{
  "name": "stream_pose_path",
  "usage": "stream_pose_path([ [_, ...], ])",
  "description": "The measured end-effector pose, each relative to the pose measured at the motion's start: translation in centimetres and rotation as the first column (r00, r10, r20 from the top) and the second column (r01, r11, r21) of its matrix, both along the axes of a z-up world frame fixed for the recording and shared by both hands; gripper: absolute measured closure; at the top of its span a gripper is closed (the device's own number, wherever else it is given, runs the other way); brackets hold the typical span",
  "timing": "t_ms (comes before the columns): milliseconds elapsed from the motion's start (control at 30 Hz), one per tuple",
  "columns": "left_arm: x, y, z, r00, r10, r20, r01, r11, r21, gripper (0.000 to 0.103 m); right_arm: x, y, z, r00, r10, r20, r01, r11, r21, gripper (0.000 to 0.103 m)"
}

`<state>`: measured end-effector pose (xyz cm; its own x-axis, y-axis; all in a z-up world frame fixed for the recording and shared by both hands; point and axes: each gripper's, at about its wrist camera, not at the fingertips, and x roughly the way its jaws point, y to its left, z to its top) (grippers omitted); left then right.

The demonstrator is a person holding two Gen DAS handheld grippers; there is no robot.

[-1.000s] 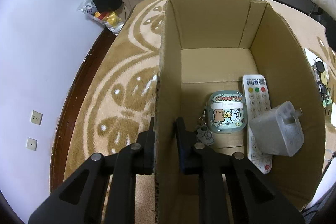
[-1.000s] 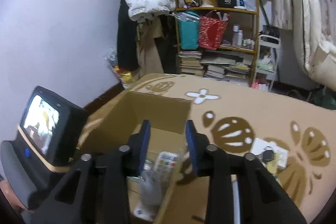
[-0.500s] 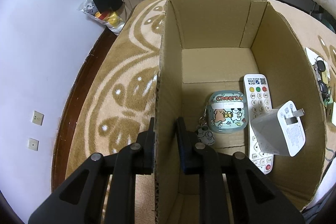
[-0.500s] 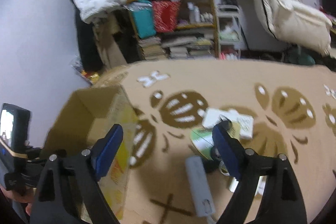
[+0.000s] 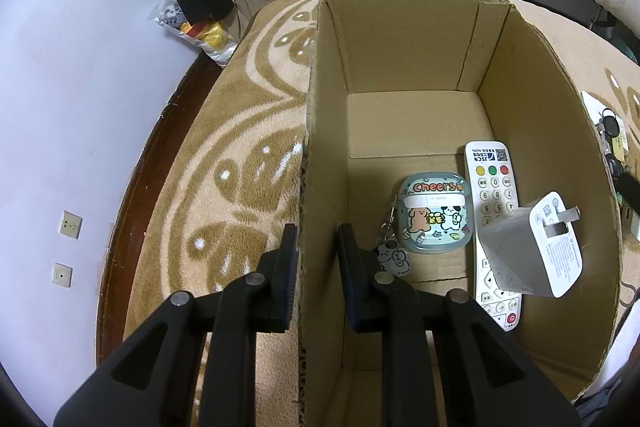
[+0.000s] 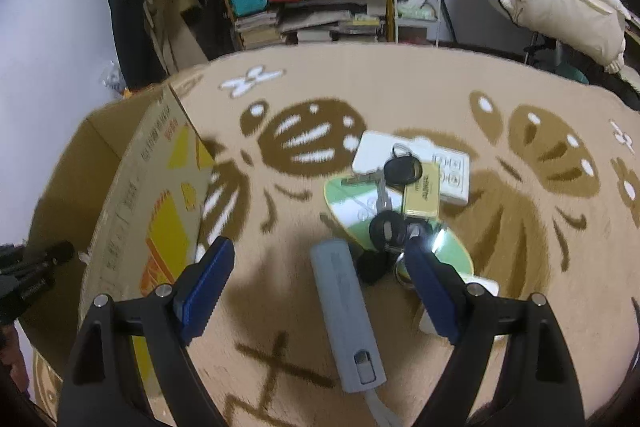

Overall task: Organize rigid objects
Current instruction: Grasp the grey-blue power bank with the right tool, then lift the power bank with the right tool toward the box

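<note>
The right gripper [image 6: 318,281] has swung from above the cardboard box [image 5: 400,39] down to the carpet [image 6: 400,83], jaws wide apart over a grey stick [image 6: 346,311]. The left gripper [image 5: 318,267] stays clamped on the box wall; remote [image 5: 490,195], charger [image 5: 528,247] and earbud case [image 5: 434,215] lie inside.

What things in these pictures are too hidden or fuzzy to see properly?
- Remote, left wrist view: the white charger lies over its middle buttons.
- Grey stick, right wrist view: blurred; its white cord runs off the bottom edge.
- Keys, right wrist view: piled together and blurred, count unclear.
</note>
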<state>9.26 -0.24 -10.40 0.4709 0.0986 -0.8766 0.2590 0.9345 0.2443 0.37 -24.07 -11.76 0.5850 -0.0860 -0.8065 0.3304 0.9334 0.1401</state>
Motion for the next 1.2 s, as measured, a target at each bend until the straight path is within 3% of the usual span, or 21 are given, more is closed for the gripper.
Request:
stream_pose_path([
  [167,-0.1,0.0,0.0,1.0,-0.002,0.0,0.002,1.0,0.001,0.083,0.2,-0.3,-1.9,0.998,-0.019,-0.068,0.02,1.0,0.015,0.012],
  [333,-0.1,0.0,0.0,1.0,-0.002,0.0,0.002,1.0,0.0,0.082,0.5,-1.4,-4.3,0.99,-0.048,-0.132,0.059,0.995,0.082,0.038],
  [433,-0.1,0.0,0.0,1.0,-0.001,-0.001,0.001,1.0,0.0,0.082,0.5,-1.8,-5.4,0.985,-0.054,-0.165,0.074,0.99,0.117,0.042],
  [600,-0.1,0.0,-0.1,1.0,-0.002,-0.001,0.002,1.0,0.0,0.082,0.7,-1.3,-5.7,0.982,-0.038,-0.186,0.056,0.994,0.091,0.043],
  [633,-0.1,0.0,-0.1,1.0,-0.003,0.0,0.003,1.0,0.001,0.082,0.7,-1.2,-5.7,0.981,-0.04,-0.189,0.056,0.995,0.08,0.054],
  [667,-0.1,0.0,0.0,1.0,-0.004,0.0,0.004,1.0,0.001,0.082,0.6,-1.0,-5.7,0.979,-0.047,-0.196,0.059,0.997,0.057,0.056],
  [733,-0.1,0.0,-0.1,1.0,-0.003,-0.001,0.003,1.0,0.001,0.082,0.5,-0.9,-5.6,0.981,-0.041,-0.191,0.054,0.997,0.058,0.066],
  [867,-0.1,0.0,-0.1,1.0,-0.002,-0.001,0.002,1.0,0.0,0.082,0.2,-0.4,-4.9,0.985,-0.022,-0.169,0.033,0.998,0.062,0.074],
  [1200,-0.1,0.0,-0.2,1.0,-0.004,-0.001,0.004,1.0,0.003,0.082,0.8,0.7,-1.9,0.998,-0.001,-0.06,0.007,0.996,0.092,0.074],
])
